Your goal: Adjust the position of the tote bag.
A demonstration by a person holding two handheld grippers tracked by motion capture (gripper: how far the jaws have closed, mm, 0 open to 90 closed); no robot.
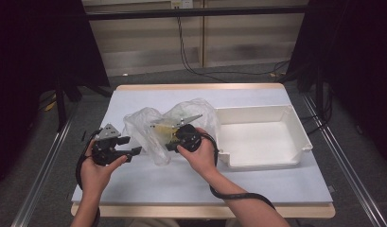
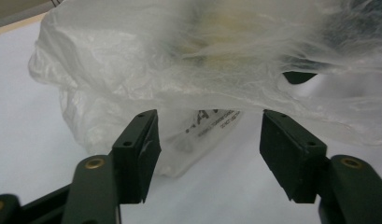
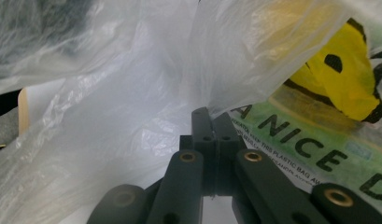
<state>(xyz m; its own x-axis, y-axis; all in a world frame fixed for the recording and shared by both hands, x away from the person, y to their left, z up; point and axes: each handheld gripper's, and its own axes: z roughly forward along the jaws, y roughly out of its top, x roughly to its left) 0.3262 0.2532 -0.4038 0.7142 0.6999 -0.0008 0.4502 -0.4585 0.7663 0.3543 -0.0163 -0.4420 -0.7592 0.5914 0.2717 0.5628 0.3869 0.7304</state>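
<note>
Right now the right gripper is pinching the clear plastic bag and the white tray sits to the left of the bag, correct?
Not quite. The right gripper does pinch the plastic bag, but the white tray sits to the right of the bag, as the high view shows.

White tray [image 1: 262, 113] sits right of right gripper's jaws, just beside them, on pale tabletop [image 1: 148, 184]. Black cables [image 1: 191, 66] on floor beyond jaws, probably 2; view dim.

Thin, crinkled, glossy translucent plastic bag [image 1: 158, 130] lies on a smooth matt white tabletop [image 1: 257, 182], left of a matt white plastic bin [image 1: 262, 137].
</note>
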